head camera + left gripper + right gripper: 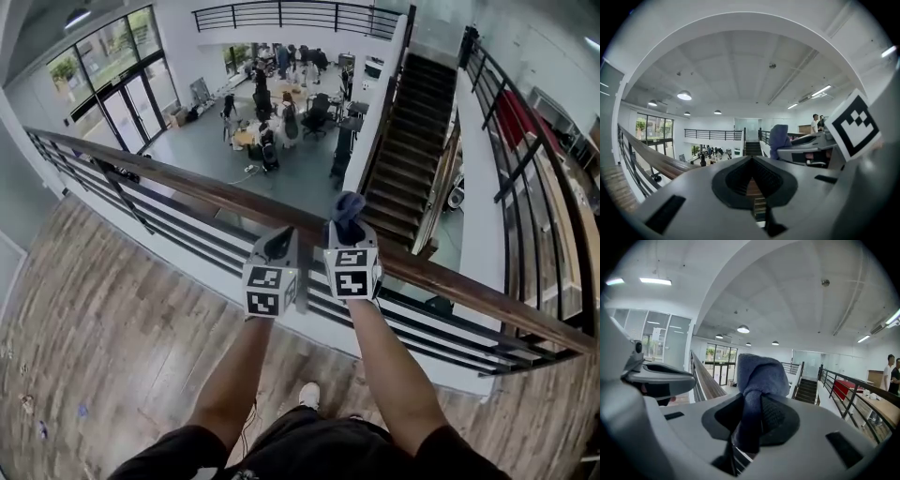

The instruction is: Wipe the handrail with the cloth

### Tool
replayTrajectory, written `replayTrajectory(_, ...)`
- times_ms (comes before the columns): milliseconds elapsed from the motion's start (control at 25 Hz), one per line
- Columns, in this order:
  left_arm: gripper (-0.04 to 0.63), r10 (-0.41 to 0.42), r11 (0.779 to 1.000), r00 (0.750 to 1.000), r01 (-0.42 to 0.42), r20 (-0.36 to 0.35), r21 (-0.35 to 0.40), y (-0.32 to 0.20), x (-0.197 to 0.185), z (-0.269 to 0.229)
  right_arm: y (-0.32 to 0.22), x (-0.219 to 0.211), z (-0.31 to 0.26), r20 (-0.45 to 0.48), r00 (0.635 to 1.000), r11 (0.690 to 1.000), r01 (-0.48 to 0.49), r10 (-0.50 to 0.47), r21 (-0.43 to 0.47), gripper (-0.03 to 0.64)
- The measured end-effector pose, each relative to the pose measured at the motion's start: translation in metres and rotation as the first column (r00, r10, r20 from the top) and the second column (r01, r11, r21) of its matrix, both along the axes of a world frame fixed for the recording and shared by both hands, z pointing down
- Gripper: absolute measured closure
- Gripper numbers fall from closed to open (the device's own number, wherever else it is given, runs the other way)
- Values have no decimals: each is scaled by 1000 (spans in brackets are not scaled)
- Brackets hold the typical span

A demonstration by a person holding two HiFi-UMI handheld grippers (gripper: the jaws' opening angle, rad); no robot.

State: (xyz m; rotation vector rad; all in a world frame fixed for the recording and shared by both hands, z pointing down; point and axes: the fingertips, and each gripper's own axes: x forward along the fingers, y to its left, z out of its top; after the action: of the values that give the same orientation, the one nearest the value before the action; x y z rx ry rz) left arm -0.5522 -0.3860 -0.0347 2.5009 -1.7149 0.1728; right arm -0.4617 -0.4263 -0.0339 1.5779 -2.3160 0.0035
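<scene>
A long wooden handrail [187, 187] runs from the upper left to the lower right in the head view. Both grippers are held side by side over its middle. My right gripper [348, 225] is shut on a blue cloth [349, 204] that bunches above its tips. In the right gripper view the cloth [761, 373] is pinched between the jaws of the right gripper [752, 416], with the handrail [705, 383] to the left. My left gripper [278, 246] is shut and holds nothing. From the left gripper [752, 174] the handrail [651, 161] shows at left and the cloth [779, 136] at right.
Black metal bars [187, 230] run under the rail. Beyond it is a drop to a lower floor with desks and people [281, 103]. A staircase [403, 141] descends at right, beside another railing [525, 187]. I stand on a wood plank floor [94, 319].
</scene>
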Motion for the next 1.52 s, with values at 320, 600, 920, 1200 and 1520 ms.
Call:
replayTrajectory(320, 597, 21, 999, 1000, -21, -1, -31, 1, 8, 12, -8, 6, 32, -184, 983, 993, -33, 11, -117, 520)
replayTrajectory(600, 597, 48, 998, 999, -49, -17, -47, 5, 30, 19, -4, 24, 52, -278, 961, 988, -48, 4, -148, 520)
replayTrajectory(920, 597, 99, 994, 995, -99, -1, -55, 7, 55, 25, 2, 38, 56, -339, 941, 986, -50, -7, -159, 523)
replayTrajectory(1200, 597, 123, 991, 992, -122, 10, -59, 16, 80, 28, 14, 83, 57, -283, 958, 979, -104, 50, -178, 523)
replayTrajectory(1520, 597, 149, 987, 988, -147, 34, -62, 28, 148, 28, 41, 165, 56, -292, 951, 977, -151, 103, -150, 523)
